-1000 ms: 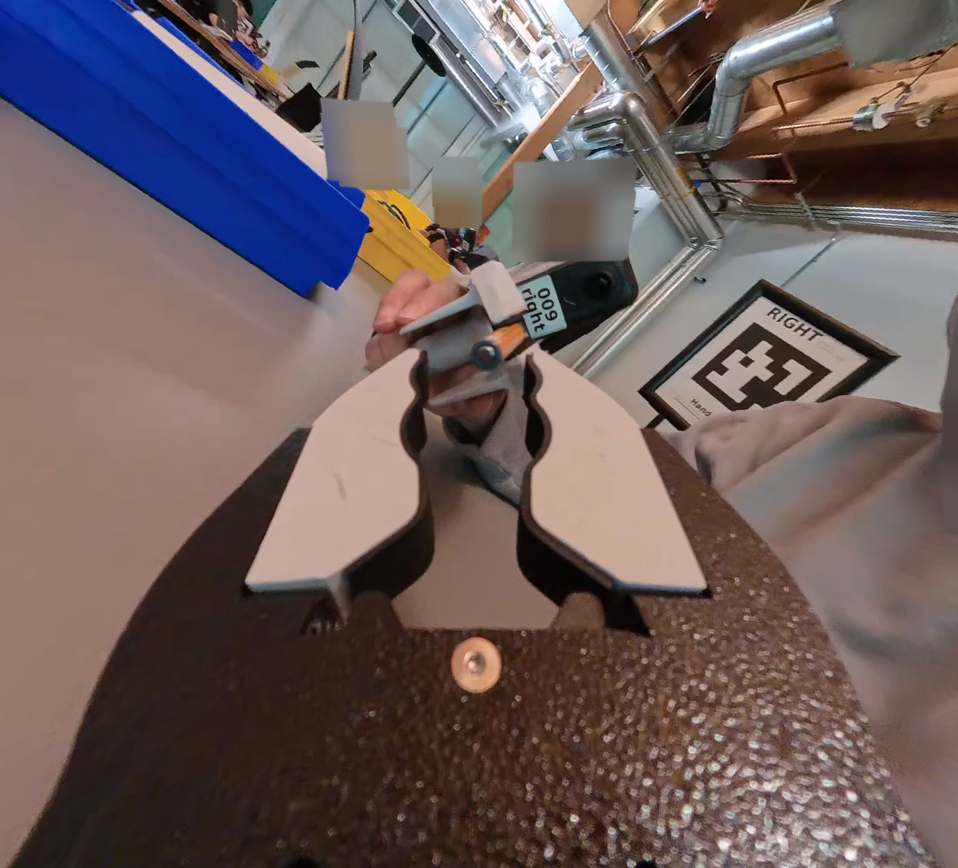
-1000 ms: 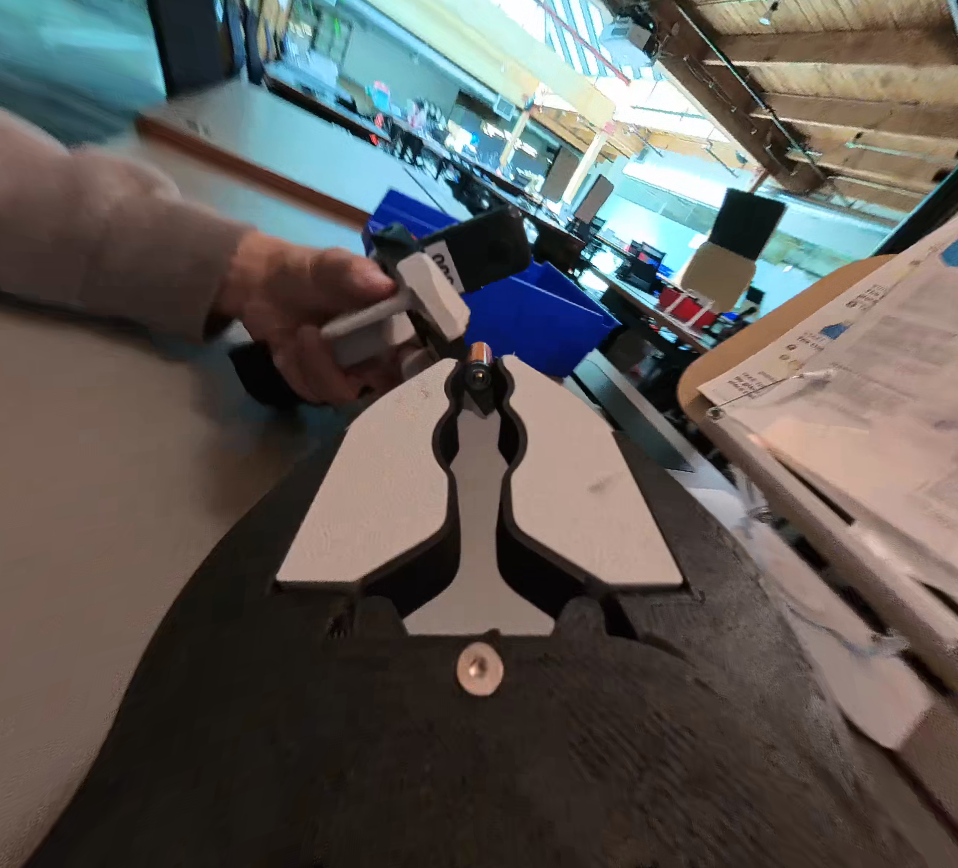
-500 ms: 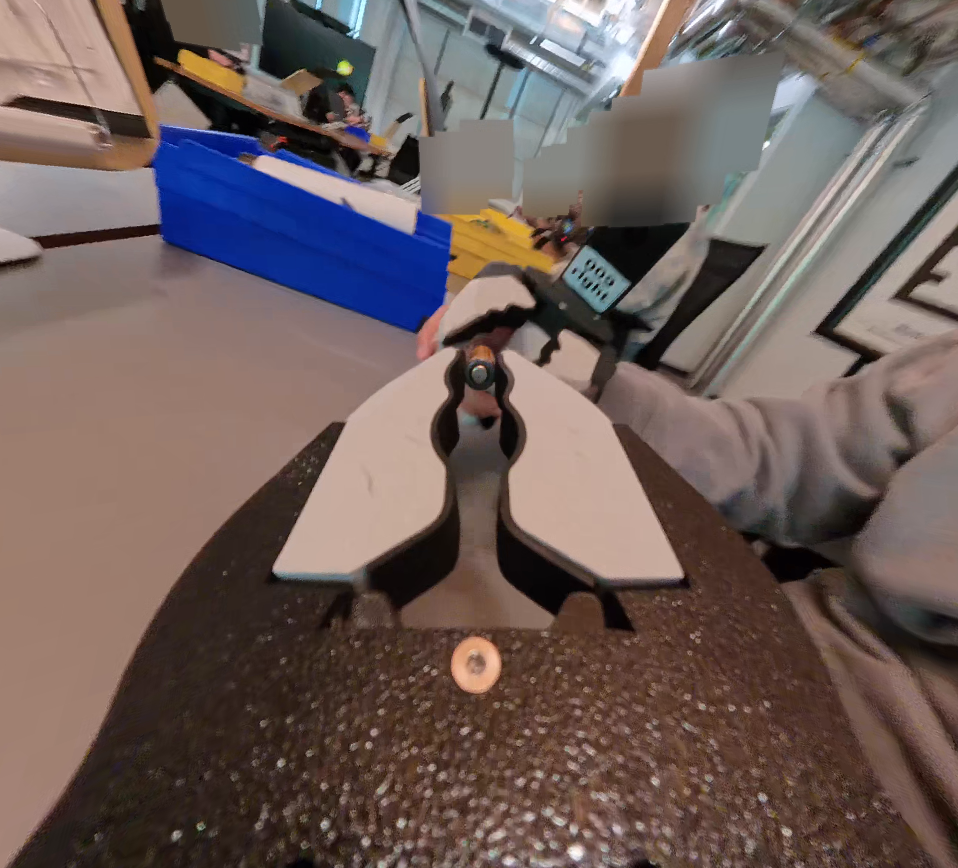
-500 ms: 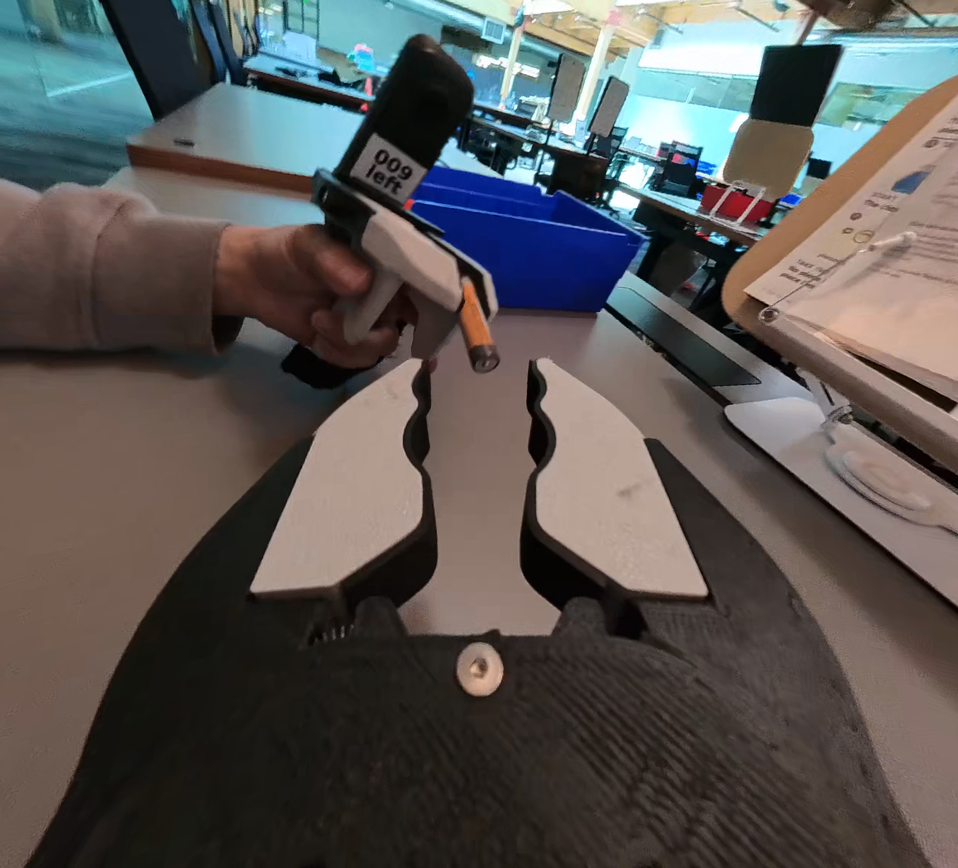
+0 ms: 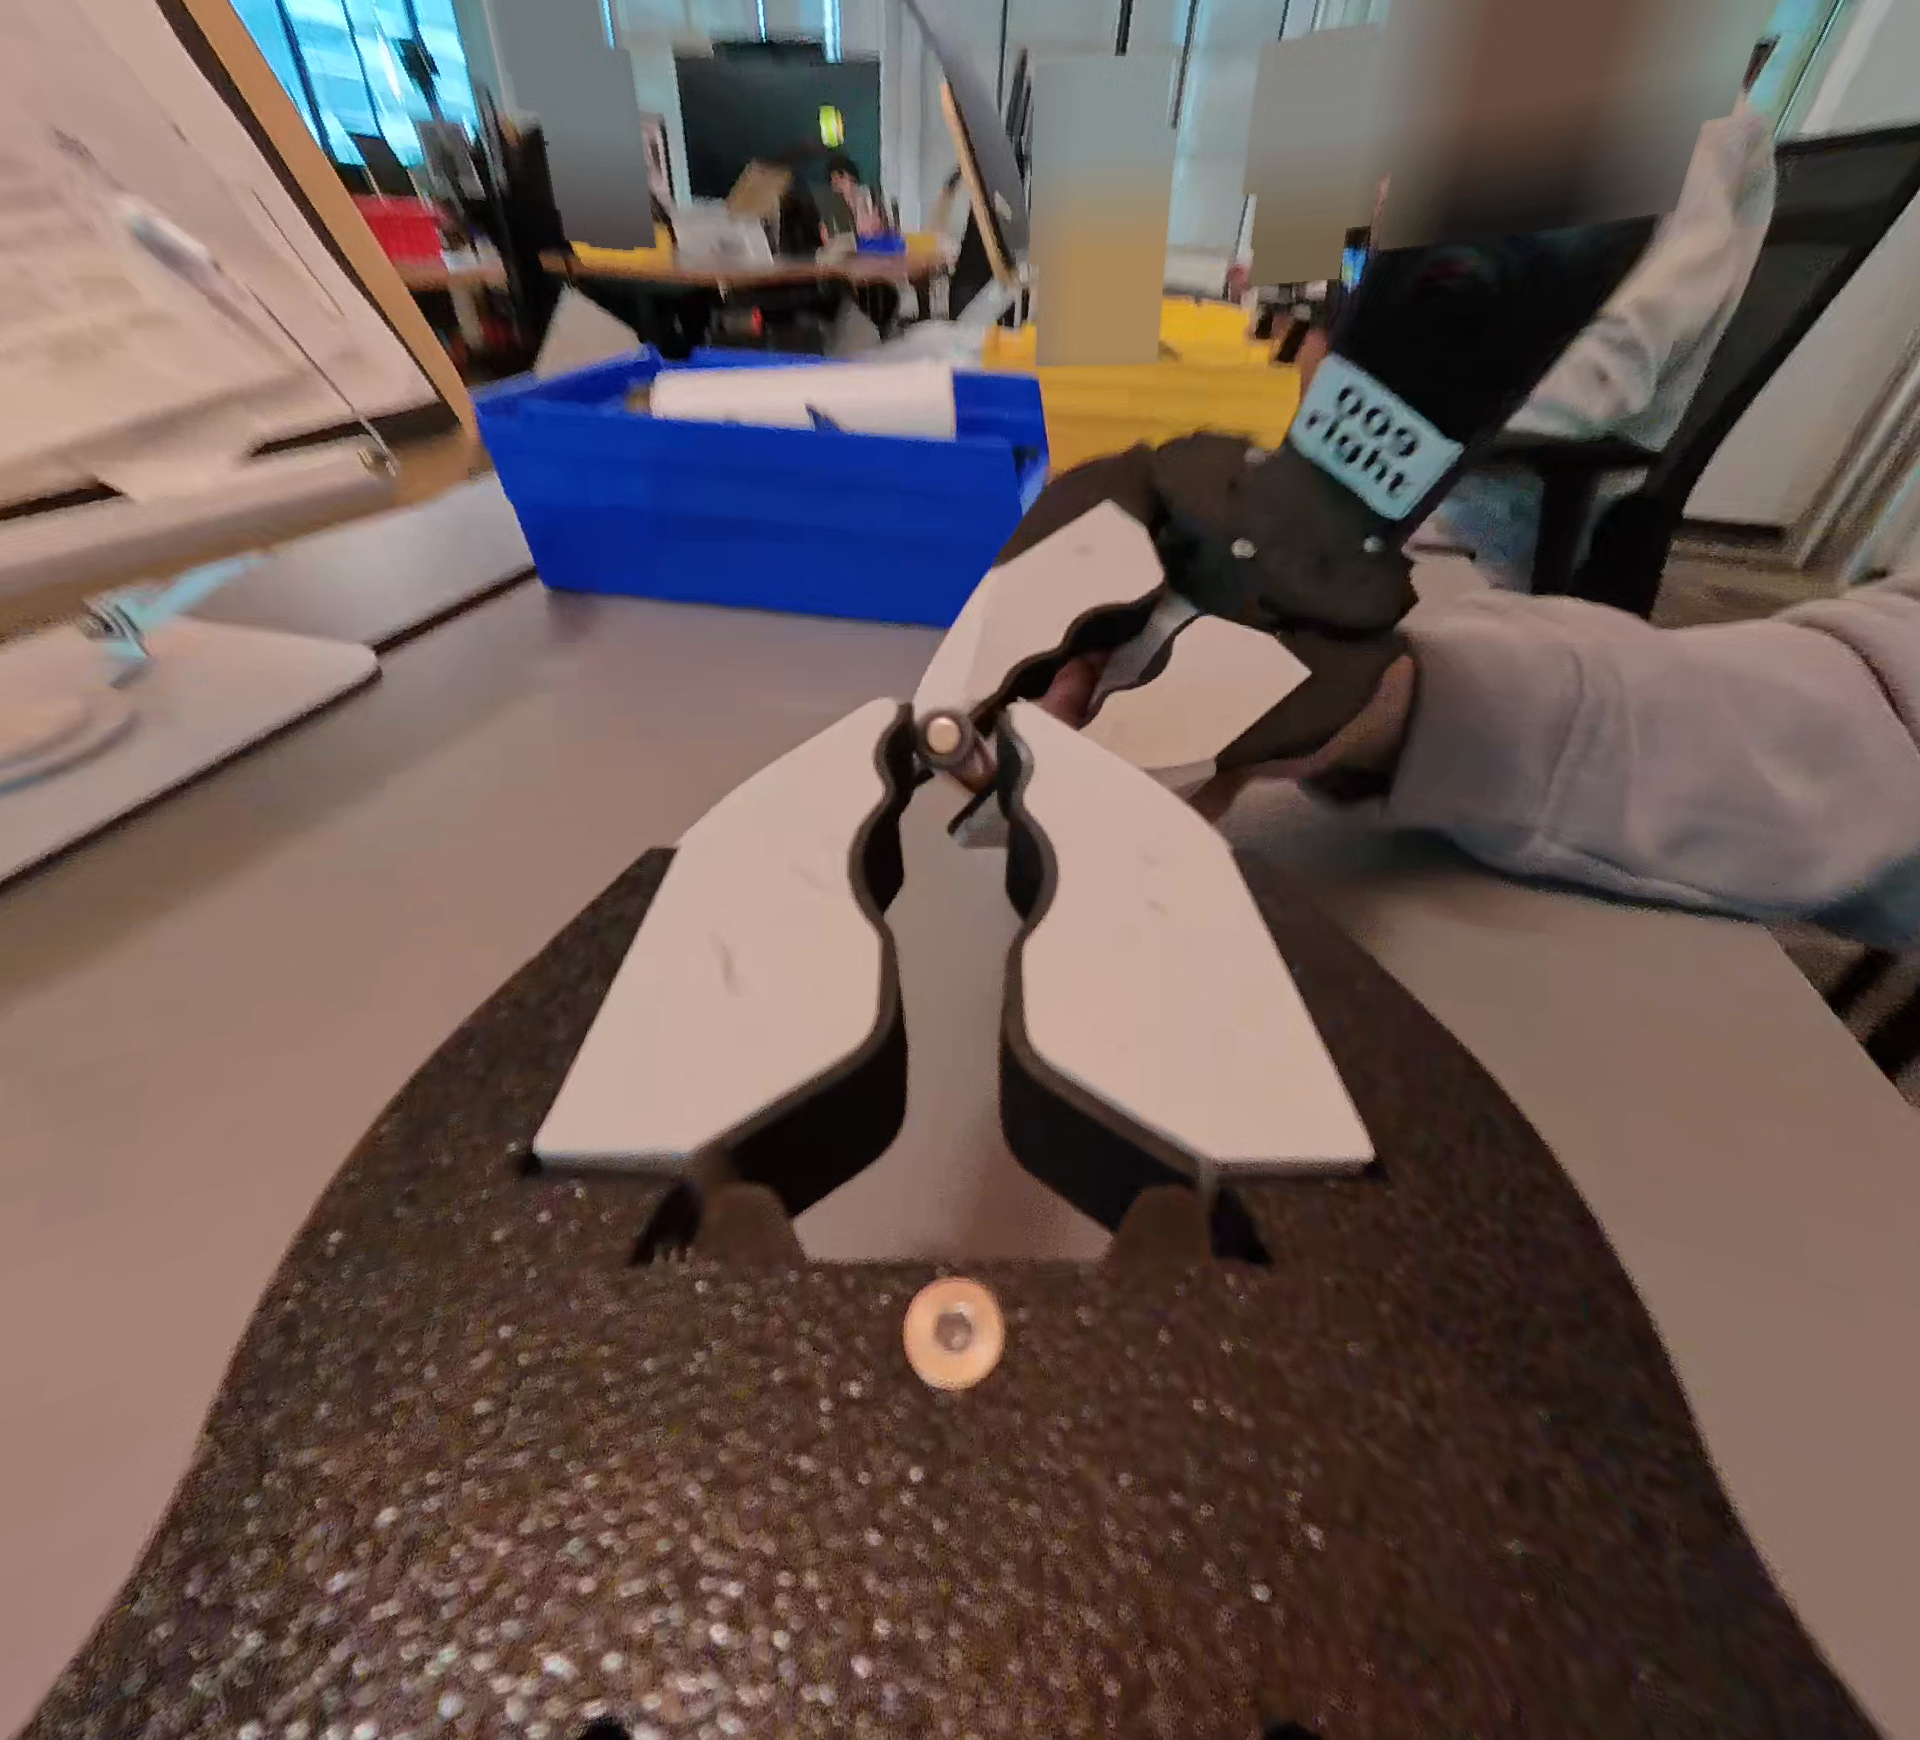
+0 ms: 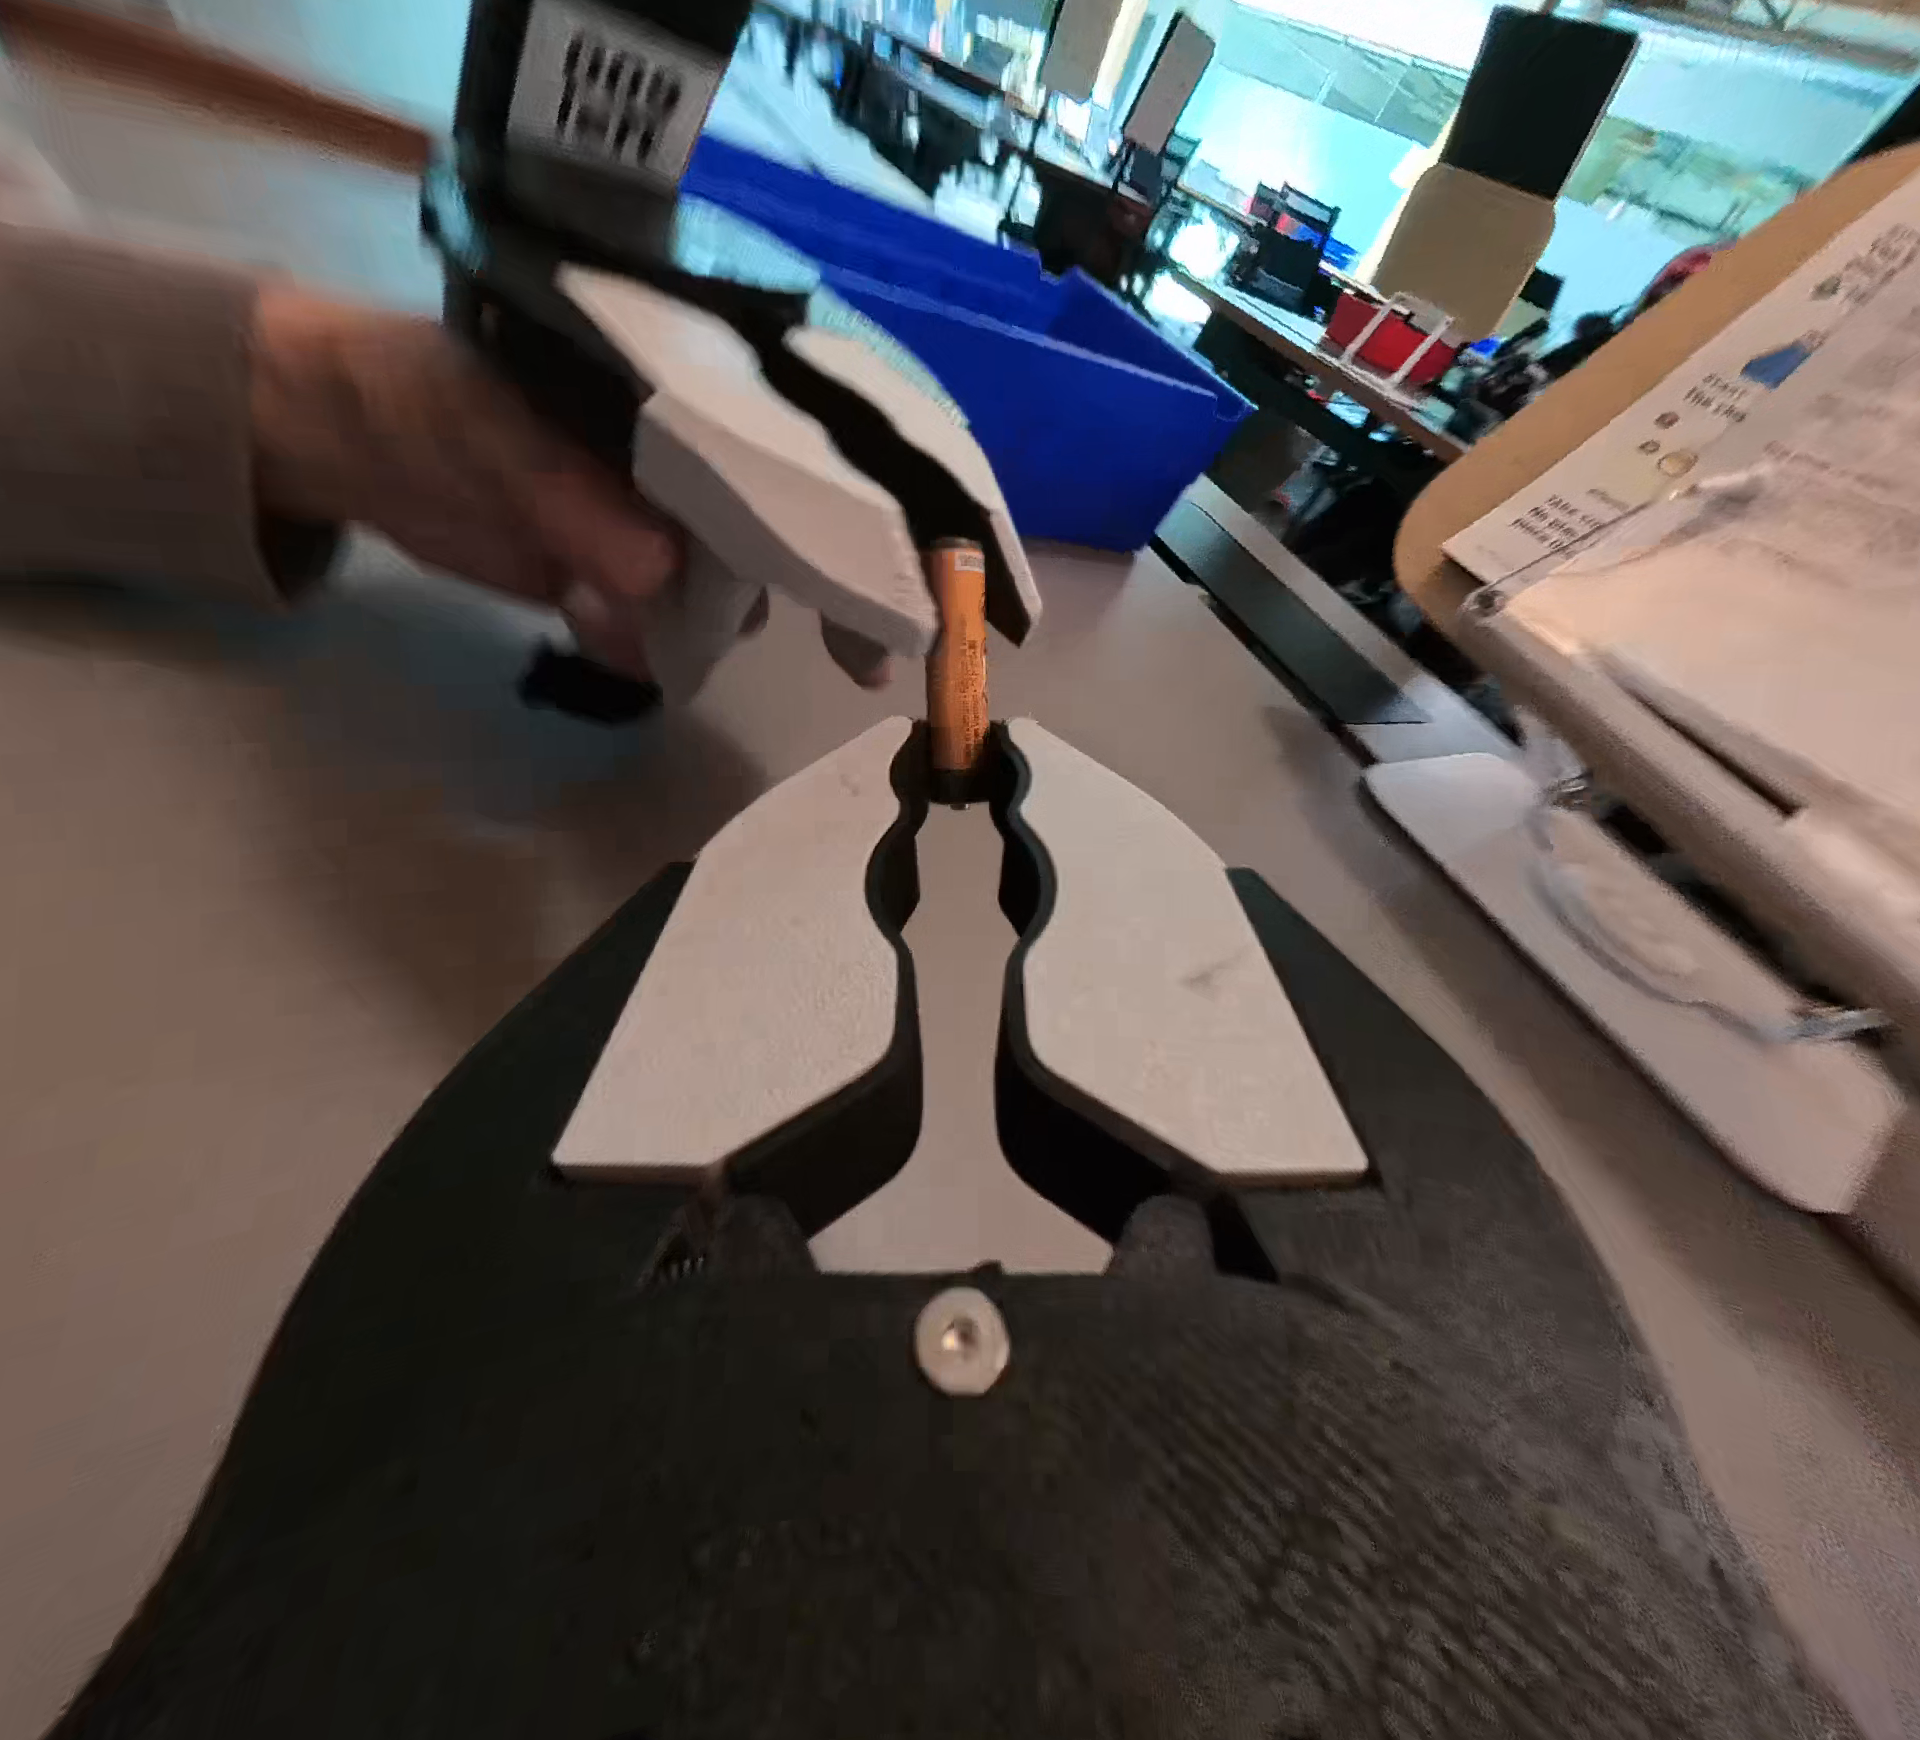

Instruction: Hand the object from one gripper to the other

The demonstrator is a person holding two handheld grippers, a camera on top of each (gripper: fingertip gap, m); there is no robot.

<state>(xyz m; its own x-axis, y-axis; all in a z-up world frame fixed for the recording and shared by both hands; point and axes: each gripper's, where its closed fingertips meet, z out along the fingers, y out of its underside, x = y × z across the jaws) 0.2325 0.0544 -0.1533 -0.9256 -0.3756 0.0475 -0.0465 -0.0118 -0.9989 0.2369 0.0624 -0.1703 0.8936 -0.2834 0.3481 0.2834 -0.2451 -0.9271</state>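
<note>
An orange battery with a dark end is held between both grippers above the grey table. My right gripper is shut on its lower end. My left gripper comes down from the upper left and is shut on its upper end. In the left wrist view the battery shows end-on between the tips of my left gripper. The right gripper's fingers reach in from the right and meet it there. A hand in a grey sleeve holds that gripper.
A blue bin stands at the back of the table, with a yellow bin behind it. A slanted document stand on a white base is at the right in the right wrist view. Desks and chairs fill the background. My two grippers' fingertips are within a few centimetres of each other.
One second ago the right gripper held the battery and the left was open. Half a second ago the left held it and the right was open. Now the right has shut on it too.
</note>
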